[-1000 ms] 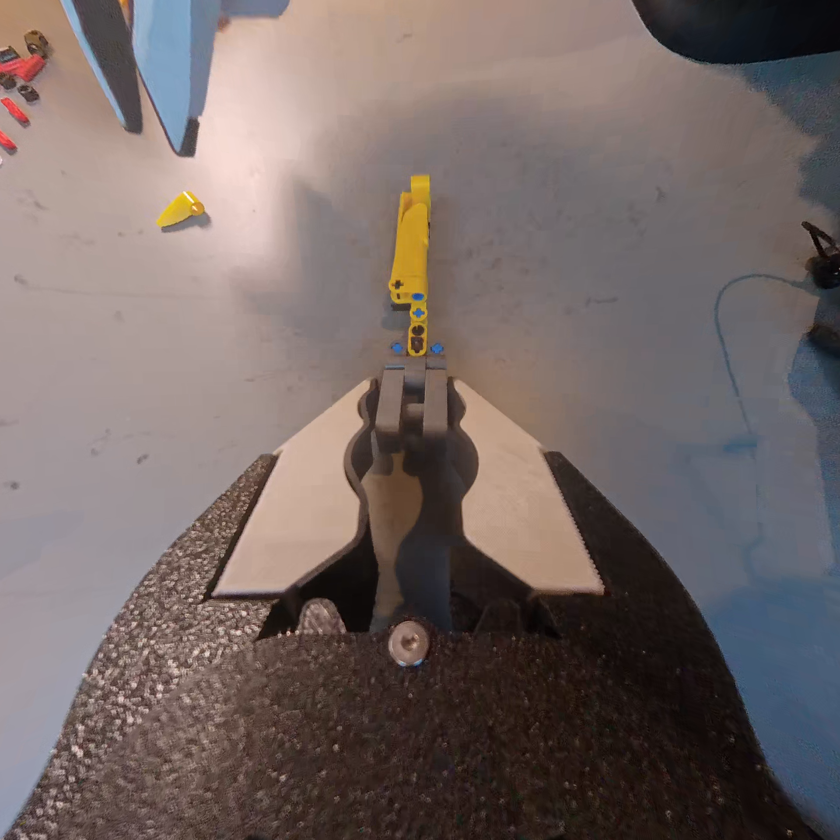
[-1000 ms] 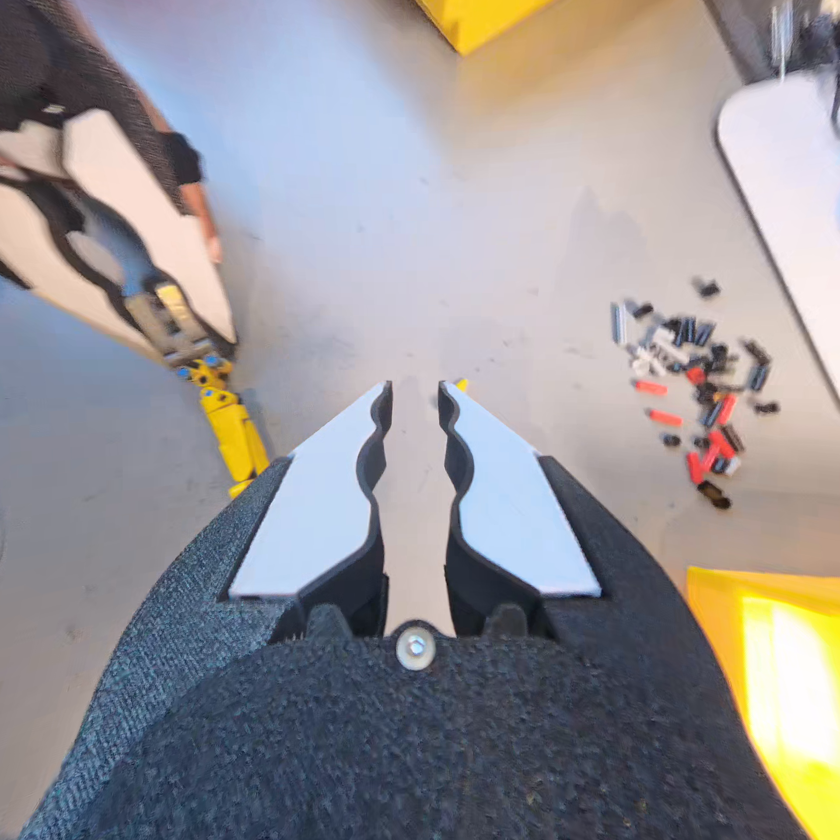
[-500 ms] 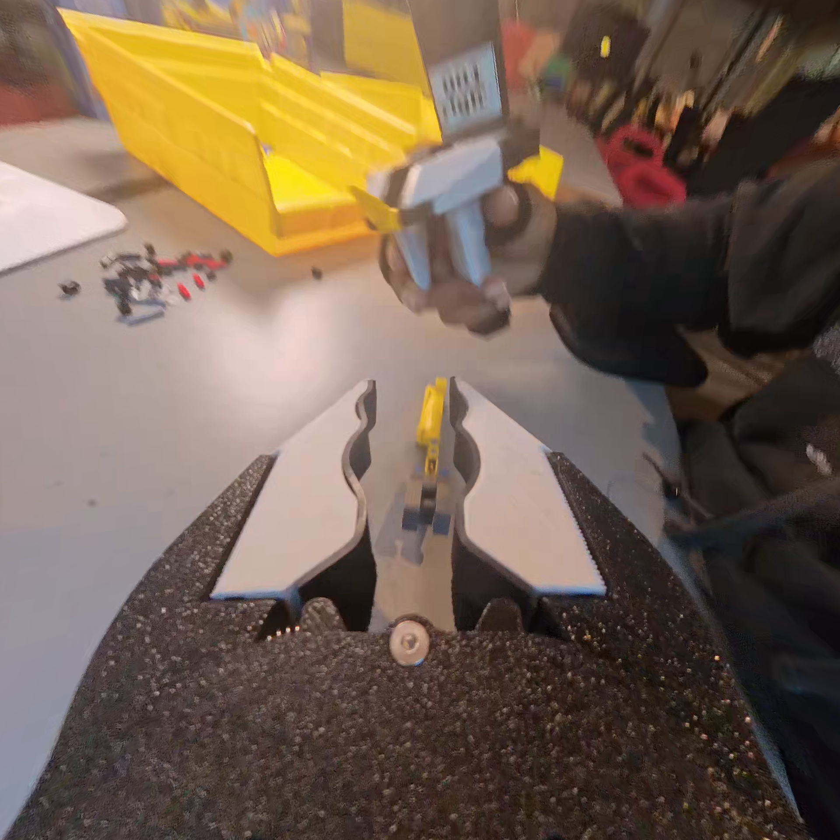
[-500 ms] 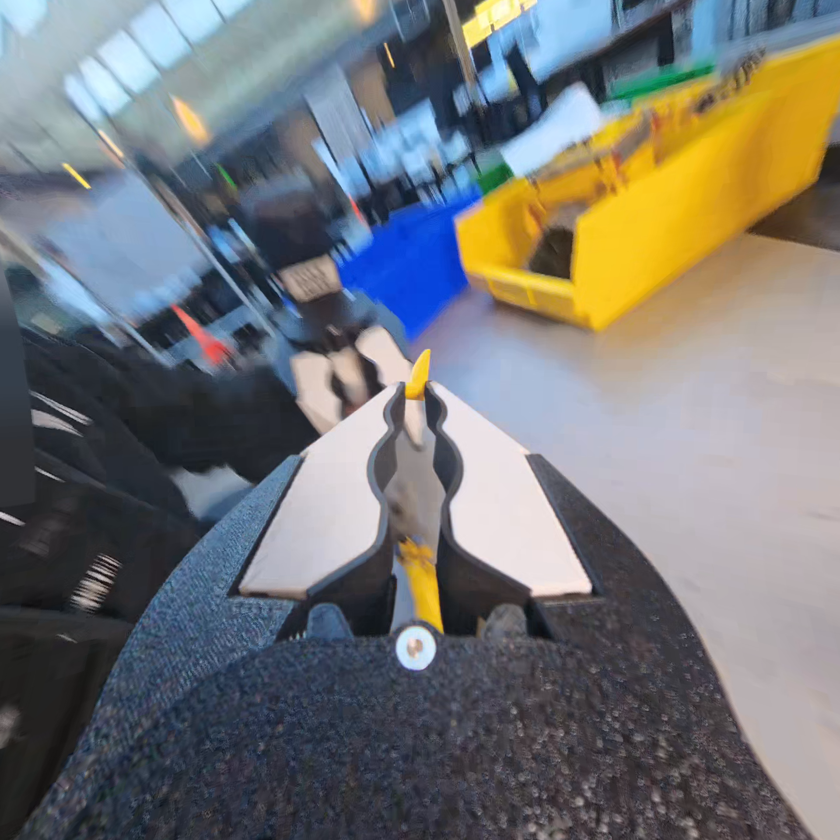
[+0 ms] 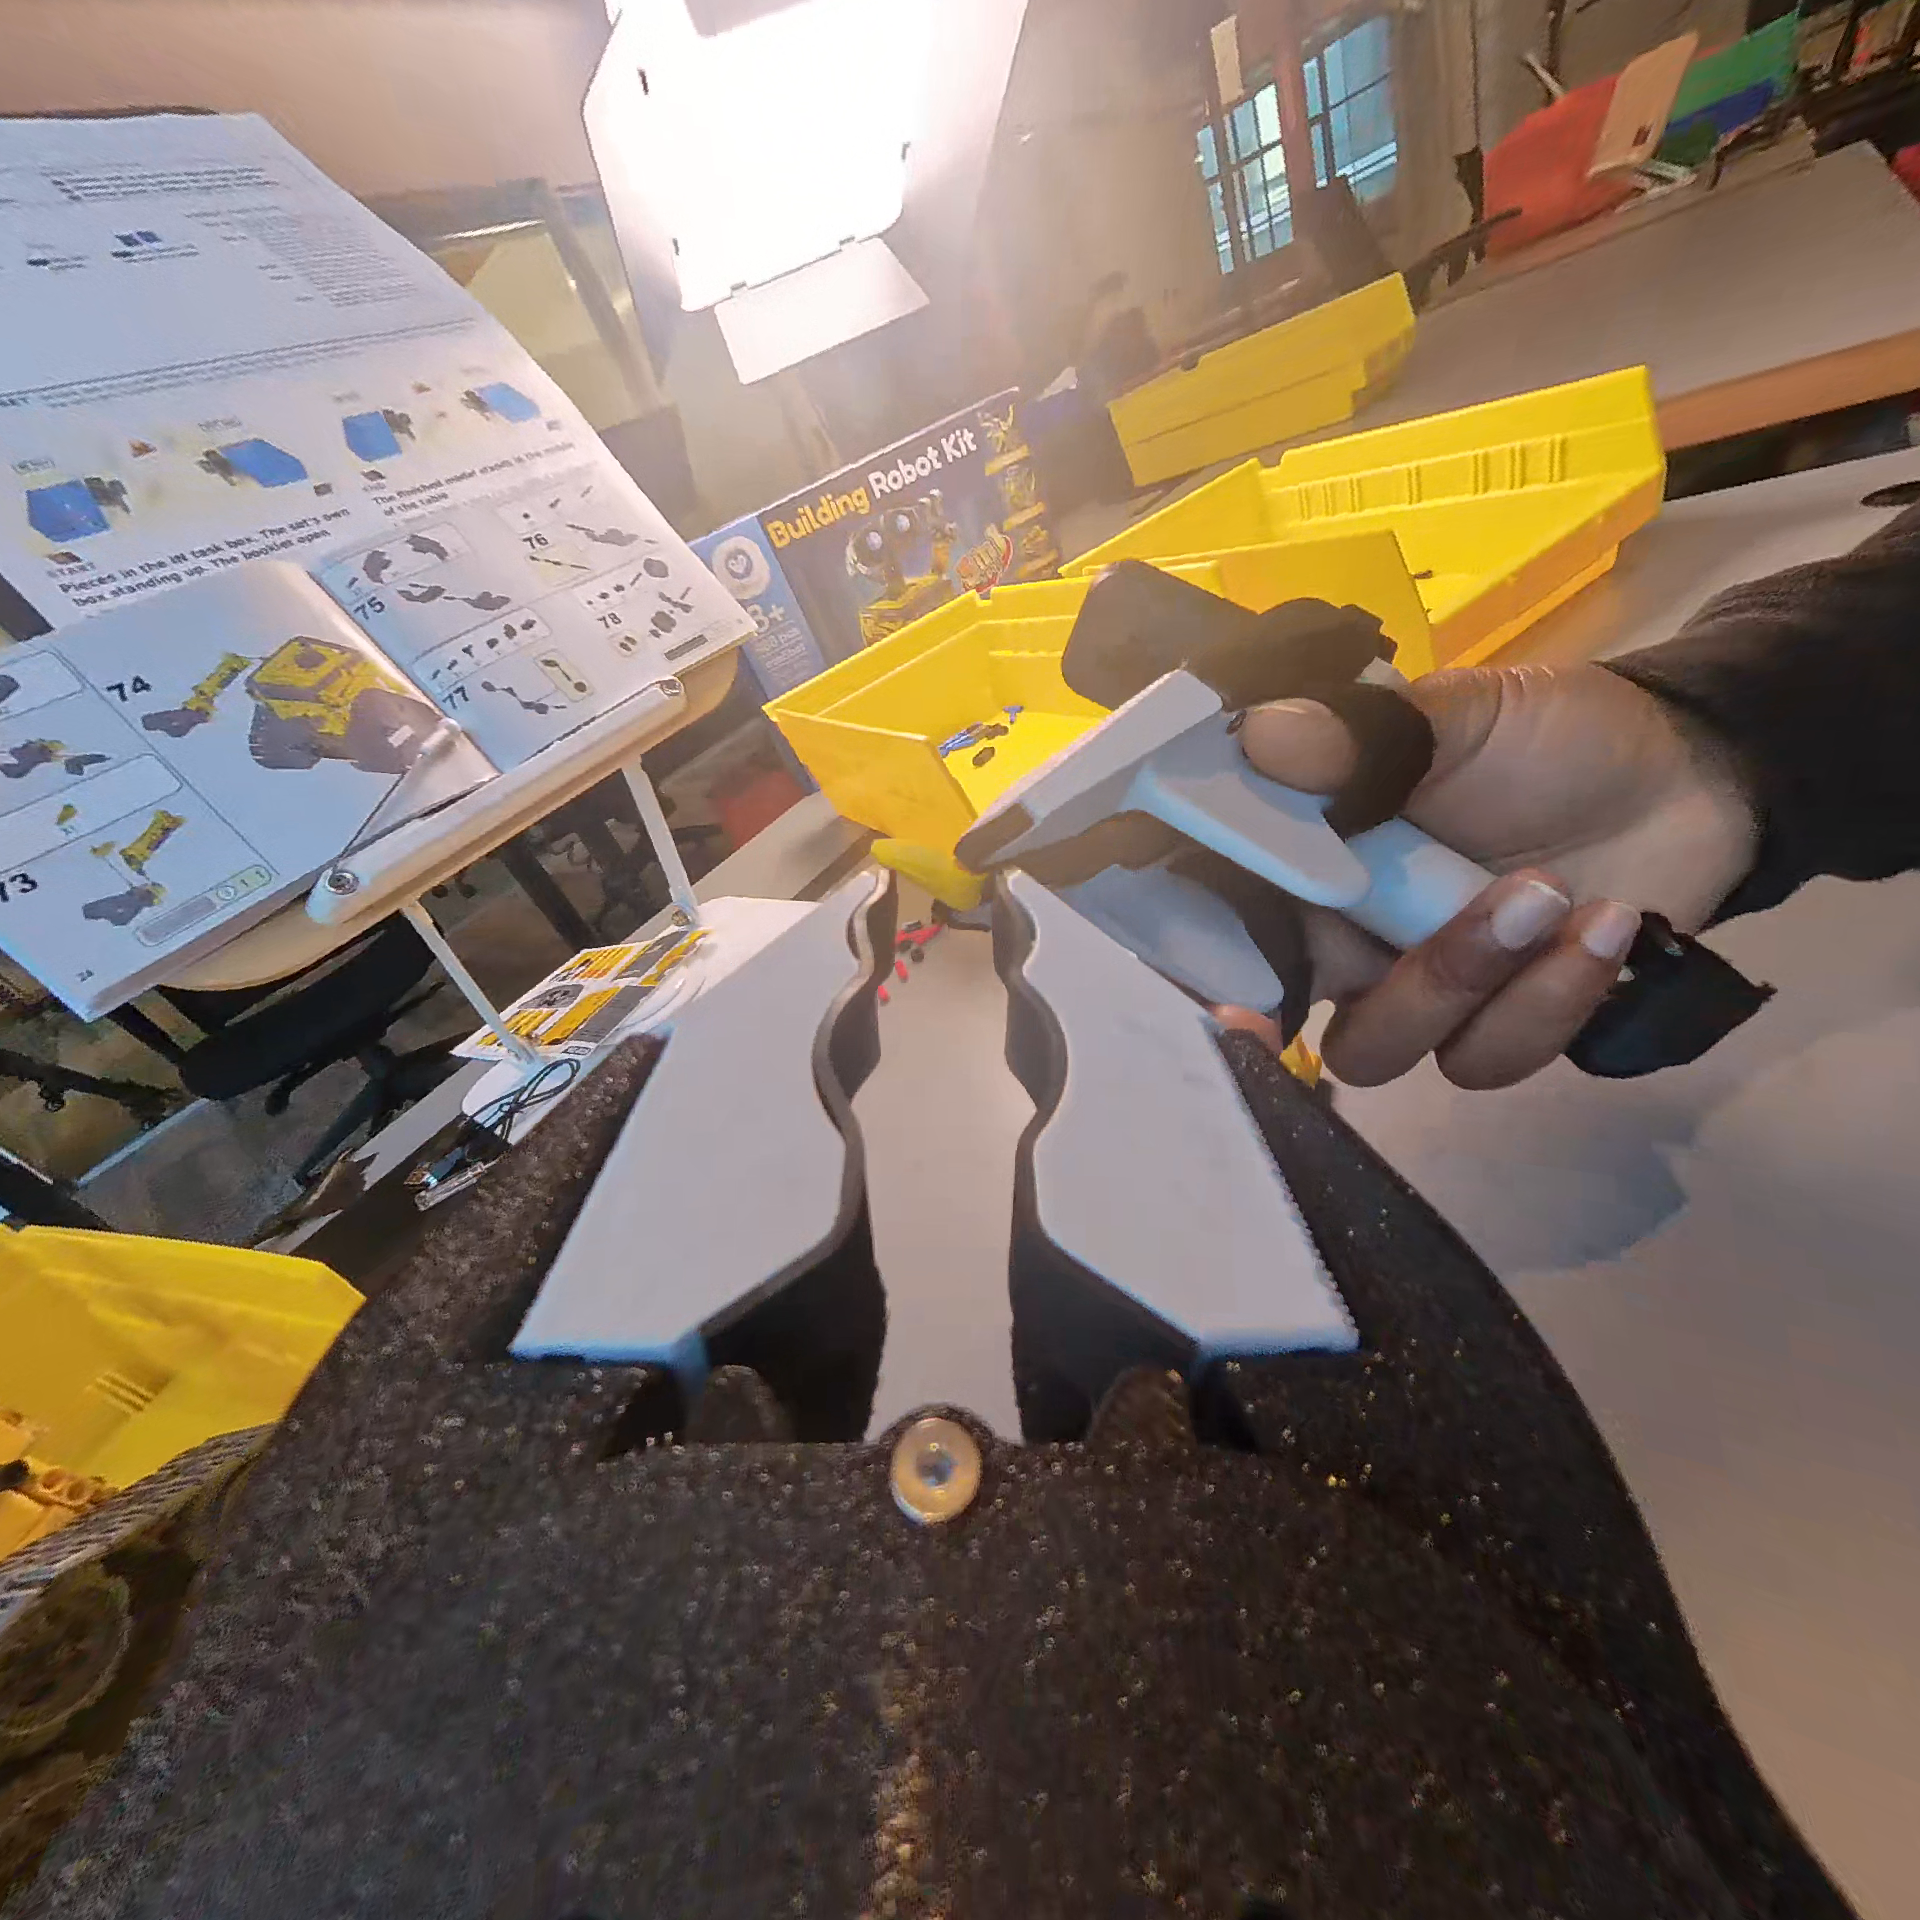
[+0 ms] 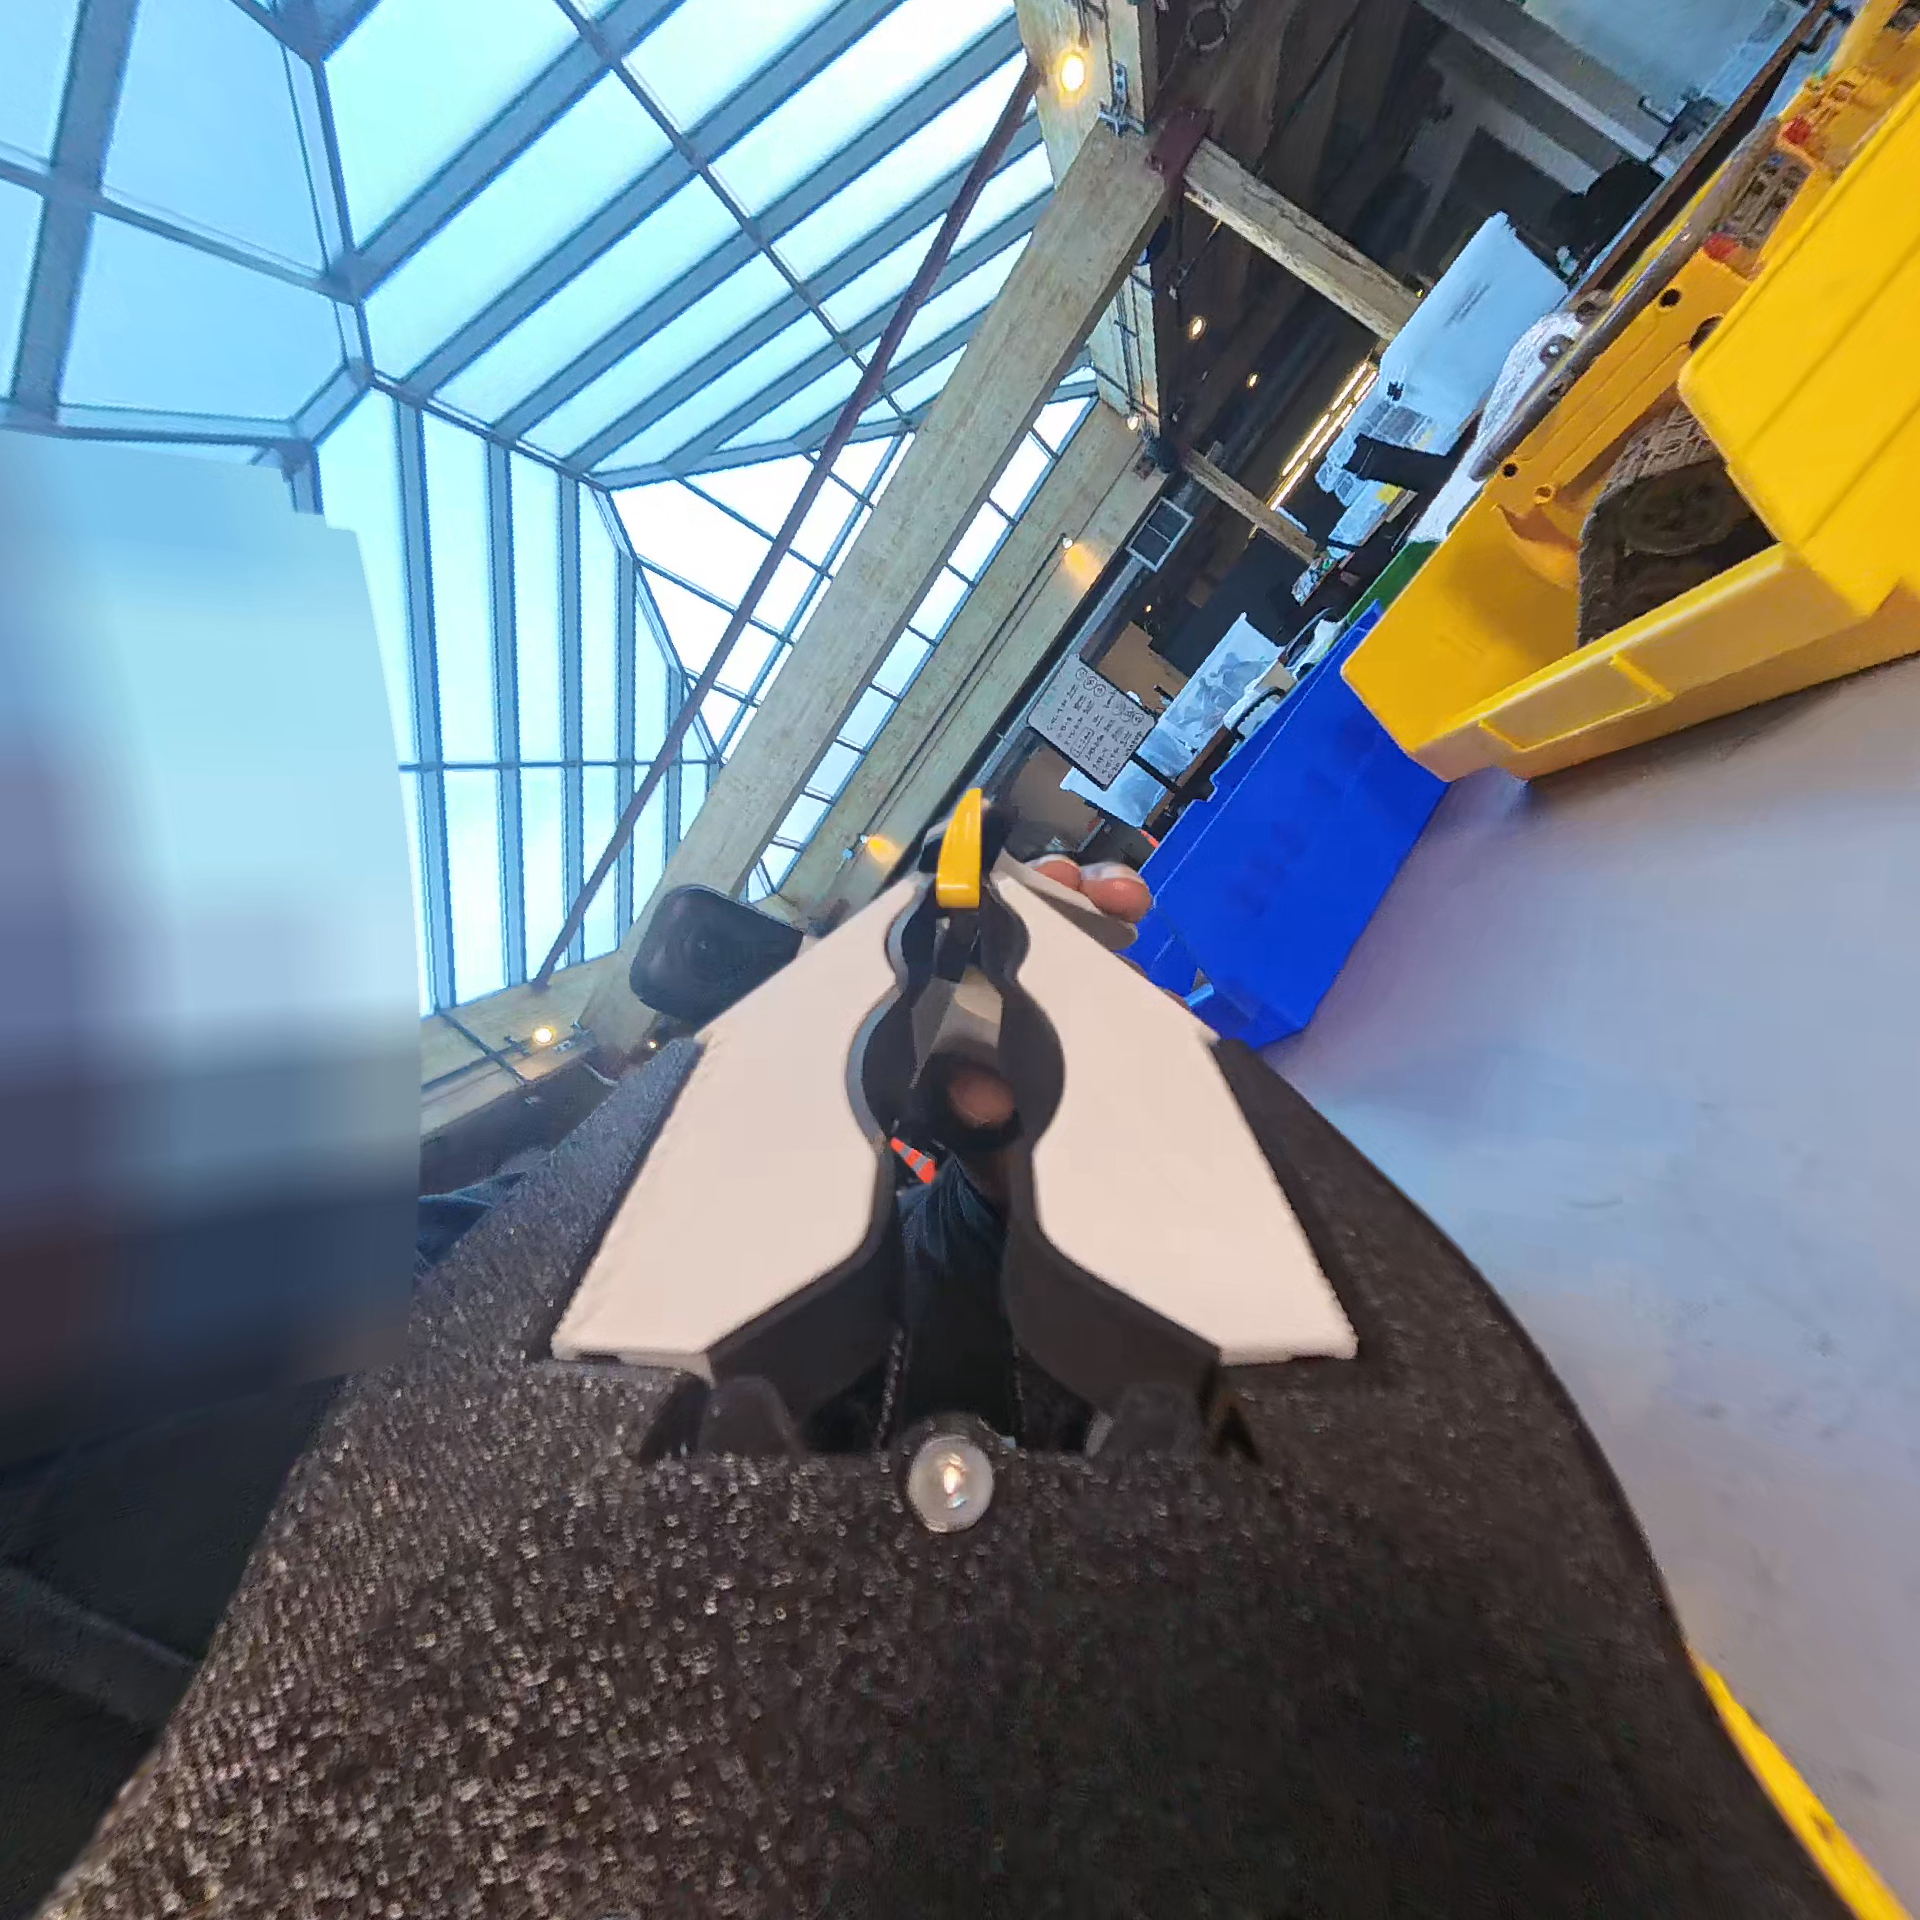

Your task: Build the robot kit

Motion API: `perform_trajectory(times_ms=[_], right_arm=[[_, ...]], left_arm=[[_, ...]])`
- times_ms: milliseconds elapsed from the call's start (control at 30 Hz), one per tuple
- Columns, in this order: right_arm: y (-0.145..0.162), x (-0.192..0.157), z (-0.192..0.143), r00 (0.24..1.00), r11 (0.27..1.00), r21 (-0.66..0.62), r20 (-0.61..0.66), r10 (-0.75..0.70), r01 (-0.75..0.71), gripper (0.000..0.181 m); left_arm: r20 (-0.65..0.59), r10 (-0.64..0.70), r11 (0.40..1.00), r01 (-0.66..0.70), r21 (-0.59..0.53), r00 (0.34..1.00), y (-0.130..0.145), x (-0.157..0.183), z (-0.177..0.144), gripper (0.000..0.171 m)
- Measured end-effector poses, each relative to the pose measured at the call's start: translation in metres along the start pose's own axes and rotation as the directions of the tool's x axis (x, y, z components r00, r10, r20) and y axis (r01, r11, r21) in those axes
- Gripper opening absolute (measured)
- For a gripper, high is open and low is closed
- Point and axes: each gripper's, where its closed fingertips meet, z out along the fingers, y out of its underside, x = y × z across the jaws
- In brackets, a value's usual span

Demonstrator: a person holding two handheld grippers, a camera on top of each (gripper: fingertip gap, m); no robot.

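Observation:
My left gripper (image 5: pixel 941 902) is open and empty, raised over the grey table (image 5: pixel 1558 1299). Just beyond its tips, a hand (image 5: pixel 1538 831) holds my right gripper (image 5: pixel 982 847), which points left across the view. A small yellow piece (image 5: pixel 920 868) shows at its tips. In the right wrist view my right gripper (image 6: pixel 961 902) is shut on this yellow pointed piece (image 6: pixel 958 857) and is tilted up toward a glass roof. The left gripper's camera (image 6: pixel 717 961) and a hand's fingers (image 6: pixel 1101 888) show right behind it.
An open instruction booklet (image 5: pixel 312 520) rests on a stand at left, with a kit box (image 5: pixel 883 520) and yellow bins (image 5: pixel 1351 540) behind. A sticker sheet (image 5: pixel 592 997), a cable (image 5: pixel 499 1122) and small loose pieces (image 5: pixel 914 935) lie ahead. A blue bin (image 6: pixel 1278 831) and a yellow bin (image 6: pixel 1662 675) stand on the table. Both grippers' tips are close together, under 4 cm apart.
The left gripper let go of the yellow arm assembly and lifted, tilting up from the table. The right gripper shut on the small yellow piece and swung up toward the left gripper.

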Motion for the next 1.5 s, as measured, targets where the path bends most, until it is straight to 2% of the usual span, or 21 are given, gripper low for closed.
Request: perform_trajectory(times_ms=[167,367,500,600,667,700,800,867,933,1000,1233,1400,1500], right_arm=[[0.01,0.002,-0.006,0.991,0.977,-0.179,-0.048,-0.125,0.115,0.008],[0.025,0.005,-0.023,0.991,0.93,-0.358,-0.075,-0.111,0.077,0.01],[0.03,0.007,-0.038,0.992,0.916,-0.396,-0.076,-0.096,0.059,0.01],[0.031,0.008,-0.048,0.981,0.886,-0.44,-0.054,-0.188,0.146,0.01],[0.032,0.009,-0.056,0.93,0.803,-0.507,-0.007,-0.367,0.313,0.014],[0.031,0.012,-0.06,0.869,0.731,-0.532,0.018,-0.495,0.427,0.017],[0.032,0.011,-0.068,0.6,0.423,-0.582,0.144,-0.787,0.695,0.02],[0.041,0.01,-0.07,0.47,0.256,-0.601,0.231,-0.852,0.757,0.019],[0.05,0.008,-0.07,0.421,0.185,-0.6,0.278,-0.864,0.778,0.015],[0.055,0.008,-0.071,0.405,0.155,-0.602,0.306,-0.861,0.784,0.008],[0.063,0.007,-0.072,0.365,0.082,-0.611,0.354,-0.861,0.787,0.004],[0.054,0.019,-0.074,0.454,0.174,-0.676,0.262,-0.852,0.716,0.004],[0.049,0.033,-0.079,0.481,0.196,-0.733,0.2,-0.853,0.651,0.004]], left_arm=[[-0.073,0.128,0.991,-0.13,-0.02,0.989,0.004,0.012,-0.002,0.012],[-0.174,0.226,0.971,-0.235,-0.035,0.959,0.013,0.031,-0.004,0.008],[-0.253,0.133,0.988,-0.147,-0.037,0.958,0.019,0.045,0.0,0.007],[-0.327,-0.016,0.999,0.002,-0.043,0.945,0.019,0.053,0.003,0.007],[-0.395,-0.152,0.988,0.136,-0.067,0.906,0.02,0.056,0.002,0.007],[-0.433,-0.222,0.975,0.201,-0.094,0.874,0.021,0.059,0.002,0.007],[-0.516,-0.342,0.939,0.299,-0.169,0.785,0.028,0.07,-0.001,0.007],[-0.544,-0.362,0.932,0.309,-0.191,0.757,0.03,0.077,-0.001,0.007],[-0.566,-0.364,0.931,0.303,-0.203,0.74,0.03,0.084,-0.002,0.007],[-0.588,-0.363,0.932,0.293,-0.215,0.723,0.031,0.09,-0.004,0.007],[-0.617,-0.402,0.915,0.318,-0.247,0.677,0.032,0.095,-0.008,0.007],[-0.561,-0.338,0.94,0.235,-0.249,0.756,0.042,0.084,-0.004,0.008],[-0.506,-0.285,0.948,0.163,-0.272,0.814,0.052,0.069,-0.006,0.016]])
